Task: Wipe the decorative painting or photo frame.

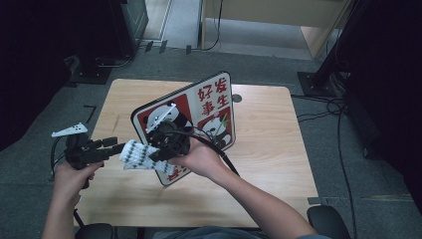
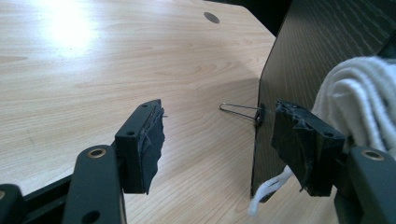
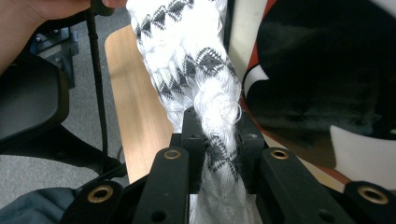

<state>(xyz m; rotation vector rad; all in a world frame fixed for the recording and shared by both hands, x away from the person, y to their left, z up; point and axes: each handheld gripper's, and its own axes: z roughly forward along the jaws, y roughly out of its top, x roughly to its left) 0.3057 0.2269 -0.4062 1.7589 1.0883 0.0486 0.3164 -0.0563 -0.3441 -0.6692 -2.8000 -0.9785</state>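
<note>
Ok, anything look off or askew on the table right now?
Yes: the panda board stands tilted on its edge, not flat on the table. The patterned cloth is bunched in the shut right tongs; the left tongs are open, holding nothing.

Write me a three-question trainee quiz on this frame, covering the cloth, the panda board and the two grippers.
1. True or false: the right gripper is shut on the white patterned cloth.
2. How do the left gripper jaws stand? A) clamped on the panda board B) open, with nothing between them C) shut on the cloth
3. Fill in: in the left gripper view, a thin wire ____ sticks out from the board's dark edge over the wooden table.

Key: 1 true; 2 B; 3 clip
</note>
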